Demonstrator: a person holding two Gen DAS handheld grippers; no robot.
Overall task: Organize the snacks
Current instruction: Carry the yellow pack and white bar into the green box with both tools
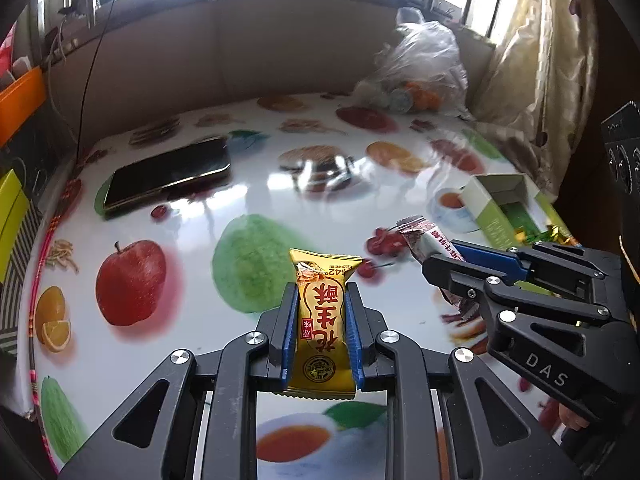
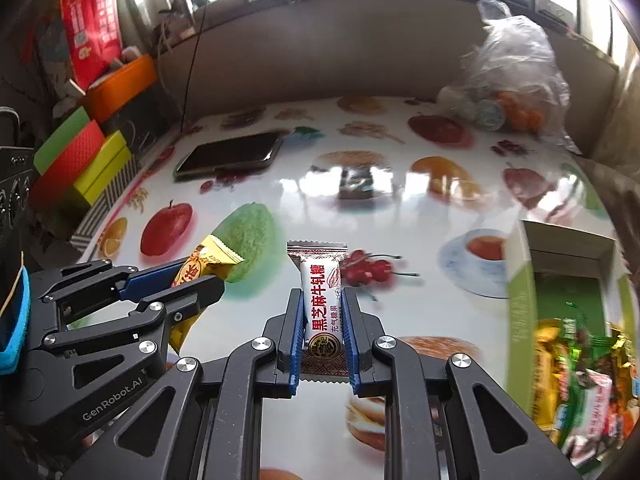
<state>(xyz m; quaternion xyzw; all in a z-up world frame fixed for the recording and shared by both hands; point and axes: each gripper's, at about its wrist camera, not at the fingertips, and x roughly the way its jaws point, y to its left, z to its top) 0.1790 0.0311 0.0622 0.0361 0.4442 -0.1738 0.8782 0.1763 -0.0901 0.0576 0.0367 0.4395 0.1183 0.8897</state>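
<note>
My left gripper point(image 1: 322, 290) is shut on a yellow snack packet point(image 1: 322, 320) with red characters, held above the fruit-print table point(image 1: 248, 200). In the left wrist view the right gripper point(image 1: 444, 258) reaches in from the right, shut on a white and brown candy packet point(image 1: 420, 238). In the right wrist view that right gripper point(image 2: 322, 294) pinches the white candy packet point(image 2: 322, 300) upright between its blue pads. The left gripper point(image 2: 200, 276) shows at the left there, holding the yellow packet point(image 2: 208, 262). A green open box point(image 2: 568, 280) with several wrapped snacks point(image 2: 580, 380) stands at the right.
A black phone point(image 1: 168, 176) lies at the back left of the table. A clear plastic bag point(image 1: 420, 64) with oranges sits at the back right beside a curtain point(image 1: 536, 40). Coloured boxes point(image 2: 80, 160) and an orange bin point(image 2: 120, 84) stand off the left edge.
</note>
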